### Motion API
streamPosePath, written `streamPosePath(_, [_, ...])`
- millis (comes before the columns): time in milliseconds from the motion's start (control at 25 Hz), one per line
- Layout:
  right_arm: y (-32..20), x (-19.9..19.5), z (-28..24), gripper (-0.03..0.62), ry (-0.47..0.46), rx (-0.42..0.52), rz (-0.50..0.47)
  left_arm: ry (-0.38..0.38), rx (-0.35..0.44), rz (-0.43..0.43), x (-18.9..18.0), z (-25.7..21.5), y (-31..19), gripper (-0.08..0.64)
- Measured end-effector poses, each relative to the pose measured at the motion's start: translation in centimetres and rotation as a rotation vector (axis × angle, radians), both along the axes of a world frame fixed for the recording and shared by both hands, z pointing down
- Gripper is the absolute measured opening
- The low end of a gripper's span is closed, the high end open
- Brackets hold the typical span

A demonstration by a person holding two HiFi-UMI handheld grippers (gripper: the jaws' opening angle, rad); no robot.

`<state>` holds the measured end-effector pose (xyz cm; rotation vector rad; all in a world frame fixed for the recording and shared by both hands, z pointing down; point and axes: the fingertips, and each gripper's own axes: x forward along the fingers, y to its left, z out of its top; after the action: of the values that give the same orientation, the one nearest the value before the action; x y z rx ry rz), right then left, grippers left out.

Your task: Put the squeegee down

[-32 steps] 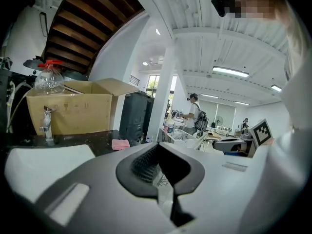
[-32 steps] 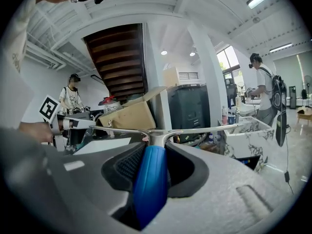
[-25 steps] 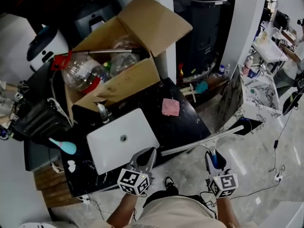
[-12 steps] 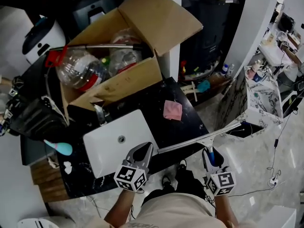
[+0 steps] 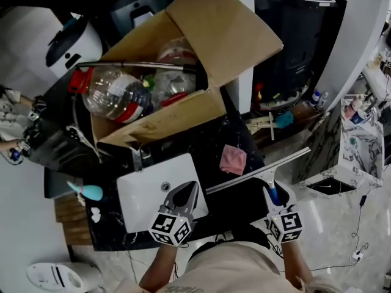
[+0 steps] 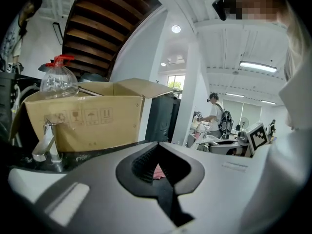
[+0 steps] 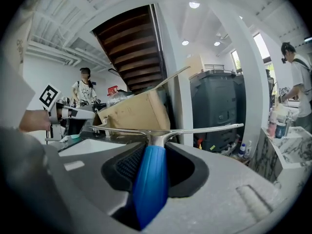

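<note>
The carry is in hand. The right claw (image 5: pixel 272 194) grasps the squeegee (image 5: pixel 256 177) by its blue handle, with the blade in the air above the counter's (image 5: pixel 208 140) front right corner. The left claw (image 5: pixel 190 188) is clenched on nothing. The next move probably calls for lowering the squeegee onto bare counter, then letting go.

The squeegee's (image 5: pixel 256 174) blue handle is mostly buried between the jaws of the right gripper (image 5: pixel 272 195). In the right gripper view the handle's near end is blurred and lost low in the jaw slot. The left gripper (image 5: pixel 184 191) covers the near right corner of the white sink (image 5: pixel 143 194). In the left gripper view the pink cloth (image 6: pixel 157 171) shows only as a sliver through the gap between the jaws. The cardboard box's (image 5: pixel 165 119) far flap is cut by the top edge, and the person's forearms (image 5: pixel 160 266) run off the near edge.
</note>
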<state>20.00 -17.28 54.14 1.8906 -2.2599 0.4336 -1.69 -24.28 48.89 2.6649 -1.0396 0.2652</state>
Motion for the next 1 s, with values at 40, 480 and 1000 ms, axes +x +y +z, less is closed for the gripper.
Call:
streamPosePath(40, [-1.0,0.3,0.2,0.127,0.001,-0.001,-0.014,-0.003,0.008,-0.014,0.2,-0.4,-0.6,0.015])
streamPosePath(480, [-10.4,-1.6,3.0,0.127,0.02,-0.074,-0.236,-0.018,-0.02,-0.224,-1.7,-0.2,-3.7,0.015])
streamPosePath(1000, [-18.0,-6.4,6.8,0.127,0.017,-0.184,-0.285,0.016,-0.081,-0.259,-3.3,1.8,-4.9,0.015])
